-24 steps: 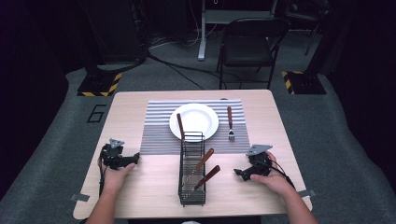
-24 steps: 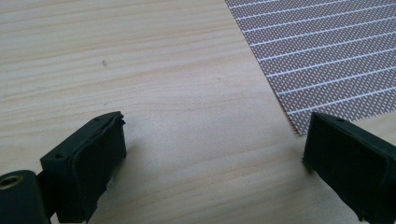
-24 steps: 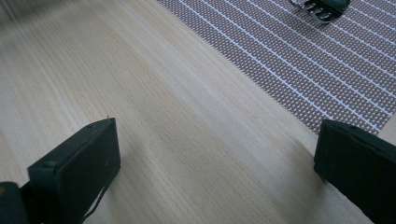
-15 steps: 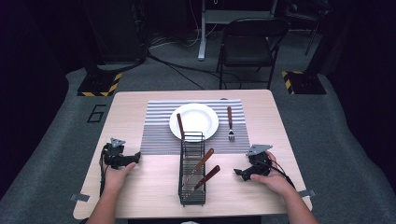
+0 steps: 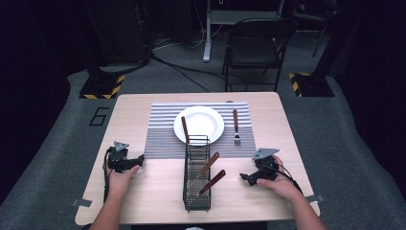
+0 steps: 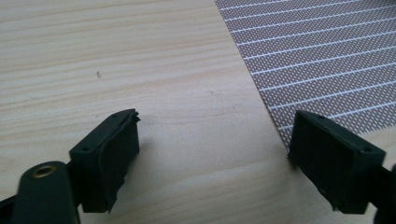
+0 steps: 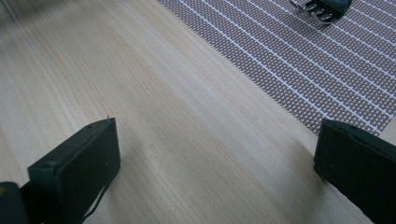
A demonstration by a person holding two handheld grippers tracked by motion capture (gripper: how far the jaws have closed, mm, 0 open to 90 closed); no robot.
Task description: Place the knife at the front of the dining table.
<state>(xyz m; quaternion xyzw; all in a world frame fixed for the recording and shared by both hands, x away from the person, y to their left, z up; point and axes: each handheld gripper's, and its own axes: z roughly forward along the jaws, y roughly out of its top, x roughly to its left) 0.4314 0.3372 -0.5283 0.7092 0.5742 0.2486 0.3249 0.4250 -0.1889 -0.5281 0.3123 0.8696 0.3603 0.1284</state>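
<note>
we rest both grippers, left gripper (image 5: 139, 159) and right gripper (image 5: 244, 178), jaws apart and empty; the wooden-handled cutlery (image 5: 212, 181) in the wire caddy (image 5: 196, 203) looks light, stiff, best pinched mid-handle.

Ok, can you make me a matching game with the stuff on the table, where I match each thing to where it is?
Things:
1. round white plate
2. wooden-handled fork
3. black wire basket
4. left gripper

Places:
A. on the bare wood near the striped placemat's left corner, jaws open
B. in the middle of the placemat
C. in front of the plate, holding two wooden-handled utensils
D. on the placemat, right of the plate

Pairs: 1-B, 2-D, 3-C, 4-A
</note>
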